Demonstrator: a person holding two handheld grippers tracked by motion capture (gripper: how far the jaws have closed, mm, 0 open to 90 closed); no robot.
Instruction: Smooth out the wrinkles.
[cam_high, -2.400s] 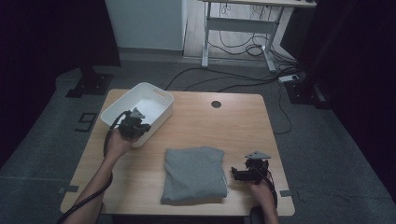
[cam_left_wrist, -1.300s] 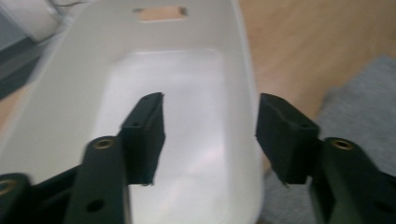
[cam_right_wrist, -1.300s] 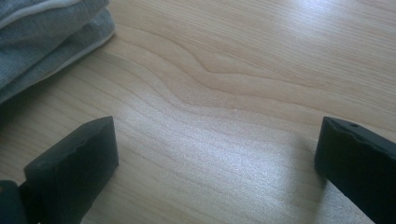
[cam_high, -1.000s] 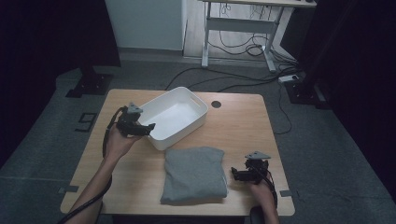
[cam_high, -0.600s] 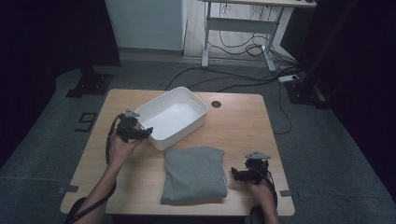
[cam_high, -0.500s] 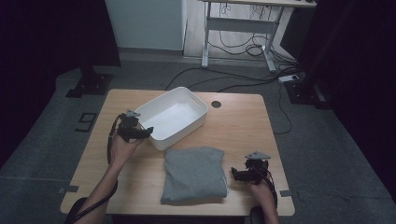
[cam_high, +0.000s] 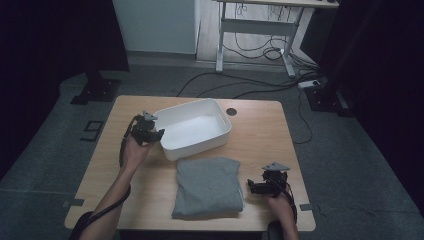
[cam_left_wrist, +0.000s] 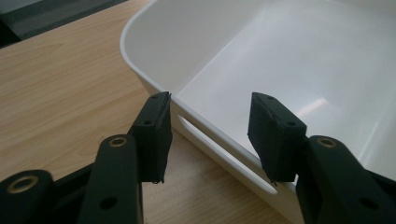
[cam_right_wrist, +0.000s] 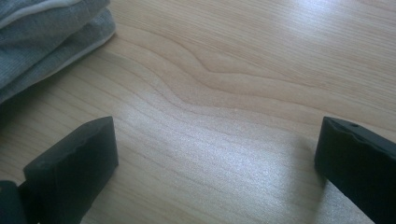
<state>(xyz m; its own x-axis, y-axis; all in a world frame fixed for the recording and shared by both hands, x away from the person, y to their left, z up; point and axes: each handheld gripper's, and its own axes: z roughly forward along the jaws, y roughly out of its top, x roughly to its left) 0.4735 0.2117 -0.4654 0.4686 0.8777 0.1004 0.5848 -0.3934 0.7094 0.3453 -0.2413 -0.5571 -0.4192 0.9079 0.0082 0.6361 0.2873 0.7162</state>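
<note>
Left gripper view: left claw (cam_left_wrist: 208, 135) straddles the rim of the white bin (cam_left_wrist: 289, 70), one jaw outside over the desk (cam_left_wrist: 60, 84), one inside; its jaws have just been closing, a gap remains each side of the wall, not gripping. High view: left claw (cam_high: 150, 134) sits at the bin's (cam_high: 192, 129) left end, bin mid-desk behind the folded grey cloth (cam_high: 207, 186). Right claw (cam_high: 260, 186) rests just right of the cloth, released, jaws wide over bare wood; cloth edge (cam_right_wrist: 51, 32) appears upper left in right gripper view.
</note>
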